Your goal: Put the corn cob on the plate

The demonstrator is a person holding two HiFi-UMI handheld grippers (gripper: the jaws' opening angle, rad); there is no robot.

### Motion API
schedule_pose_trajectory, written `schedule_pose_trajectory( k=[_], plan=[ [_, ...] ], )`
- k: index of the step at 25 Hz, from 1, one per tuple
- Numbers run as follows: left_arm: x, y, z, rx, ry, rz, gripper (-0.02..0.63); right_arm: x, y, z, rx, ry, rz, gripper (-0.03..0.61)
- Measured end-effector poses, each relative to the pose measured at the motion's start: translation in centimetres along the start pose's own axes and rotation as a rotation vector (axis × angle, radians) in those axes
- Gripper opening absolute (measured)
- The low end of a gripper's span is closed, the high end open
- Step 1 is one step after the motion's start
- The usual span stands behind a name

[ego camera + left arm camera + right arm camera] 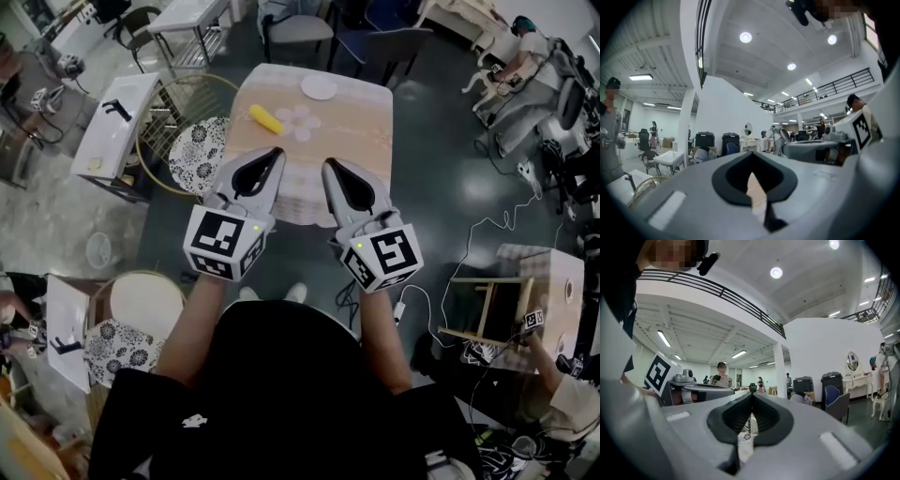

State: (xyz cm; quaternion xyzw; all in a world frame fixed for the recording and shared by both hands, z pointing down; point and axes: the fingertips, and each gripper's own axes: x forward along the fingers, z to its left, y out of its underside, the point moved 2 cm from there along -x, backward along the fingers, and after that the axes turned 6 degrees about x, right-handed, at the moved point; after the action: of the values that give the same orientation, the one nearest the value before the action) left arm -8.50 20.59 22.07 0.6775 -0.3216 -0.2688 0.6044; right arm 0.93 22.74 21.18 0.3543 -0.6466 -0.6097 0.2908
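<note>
Both tools were held level over the near edge of the small table with the pale checked cloth, side by side, and neither was near contact with anything.

- Left grey two-jaw gripper: jaws fully together, nothing between them.
- Right grey two-jaw gripper: likewise closed and empty.
- Short yellow corn cob: lay slantwise on the cloth, left of centre, just beyond the left gripper's tips.
- Small round white plate: at the table's far edge, beyond and to the right of the cob, apart from it.

Judged step: the approach, with no grasp begun.

Notes for doing it well:
1. The left gripper looked the better placed. Its jaws need opening wide before the reach, not over the cob.
2. Turn the jaws to straddle the cob across its thickness, at mid-length. An end grip would probably let it pivot.
3. The cob is round and likely to roll if nudged, so come down on it squarely.
4. Carry it low and release it over the plate's middle.
</note>
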Motion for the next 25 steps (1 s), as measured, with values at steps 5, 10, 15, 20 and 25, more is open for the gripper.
schedule_pose_trajectory(
  k=[5,10,15,20,25],
  plan=[
    [0.5,0.2,-0.6,0.004,-0.021,-0.004,0.005,-0.6,0.3,-0.8,-0.001,-0.017,0.0,0.002],
    [0.7,0.3,-1.2,0.007,-0.039,0.006,0.005,-1.0,0.5,-1.6,0.006,-0.028,0.006,0.002],
    [0.9,0.2,-1.1,0.013,-0.054,0.016,0.005,-0.9,0.6,-1.9,0.017,-0.043,0.003,0.002],
    [1.4,0.3,-0.9,0.019,-0.063,0.029,0.005,-0.5,0.5,-2.4,0.022,-0.054,0.001,0.002],
    [1.8,0.6,-0.3,0.018,-0.069,0.036,0.005,0.3,0.6,-2.8,0.024,-0.063,0.004,0.002]
  ],
)
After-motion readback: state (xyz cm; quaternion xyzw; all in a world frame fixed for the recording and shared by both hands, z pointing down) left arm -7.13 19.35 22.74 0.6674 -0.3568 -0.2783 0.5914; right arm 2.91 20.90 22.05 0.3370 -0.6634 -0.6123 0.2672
